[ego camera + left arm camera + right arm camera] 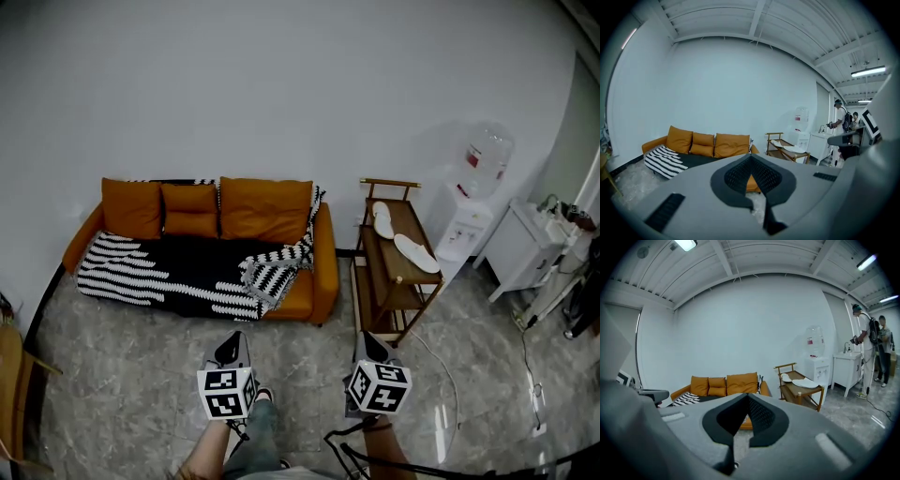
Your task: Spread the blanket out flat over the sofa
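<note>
**Two closed grippers faced a sofa with a half-spread blanket**

In the head view, one orange sofa [324, 274] stood against a white wall at centre left of the frame. Three orange cushions [190, 210] leaned along its back. One black-and-white striped blanket [169, 274] lay on the seat. Its left part was spread and hung over the front edge. Its right part was bunched in a heap near the right armrest (a strip of it also showed behind the right-hand cushion).

Two hand-held grippers sat at the bottom of the frame, well apart from the sofa, over a grey marbled floor [122, 375]. The left gripper [232, 341] had its jaws pressed together with nothing between them. The right gripper [371, 339] was likewise closed and empty.

To the right of the sofa stood one wooden trolley [405, 298] bearing two flat white objects [415, 252]. Further right were one water dispenser [466, 217] and one white cabinet [527, 248].

In the right gripper view, two people [865, 341] stood at the far right edge.
</note>
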Demonstrator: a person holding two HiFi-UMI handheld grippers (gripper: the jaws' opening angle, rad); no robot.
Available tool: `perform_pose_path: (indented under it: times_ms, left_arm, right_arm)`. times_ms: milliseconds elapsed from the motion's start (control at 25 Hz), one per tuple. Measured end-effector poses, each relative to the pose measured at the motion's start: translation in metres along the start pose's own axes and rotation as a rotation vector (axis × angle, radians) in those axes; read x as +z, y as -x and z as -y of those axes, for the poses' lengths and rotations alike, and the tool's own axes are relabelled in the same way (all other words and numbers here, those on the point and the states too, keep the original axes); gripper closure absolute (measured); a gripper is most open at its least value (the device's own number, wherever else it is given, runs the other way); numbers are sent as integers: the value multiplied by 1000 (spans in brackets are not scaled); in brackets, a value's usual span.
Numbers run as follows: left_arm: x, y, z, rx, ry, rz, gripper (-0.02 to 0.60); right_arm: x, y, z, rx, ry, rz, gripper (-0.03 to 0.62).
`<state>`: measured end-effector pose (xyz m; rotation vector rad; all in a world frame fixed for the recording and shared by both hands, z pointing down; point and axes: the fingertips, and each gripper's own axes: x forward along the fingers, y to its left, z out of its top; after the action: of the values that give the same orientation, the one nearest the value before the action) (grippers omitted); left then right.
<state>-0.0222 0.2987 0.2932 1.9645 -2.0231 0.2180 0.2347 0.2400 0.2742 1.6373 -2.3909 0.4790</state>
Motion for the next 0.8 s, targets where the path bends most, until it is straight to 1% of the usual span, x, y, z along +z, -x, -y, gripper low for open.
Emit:
perform_pose_path:
  times_ms: [200,440,800]
  left_arm:
    - [7,-34,-12,-6,2,6,586]
    - [38,-94,-30,-26,-11,16,586]
    - [85,-186,-72,-26,-1,21,586]
  right_arm:
    - [10,-30,5,-18,2,10,589]
    - [45,-85,10,-51,-6,45,589]
    - [88,-177,3,-63,-5,37,589]
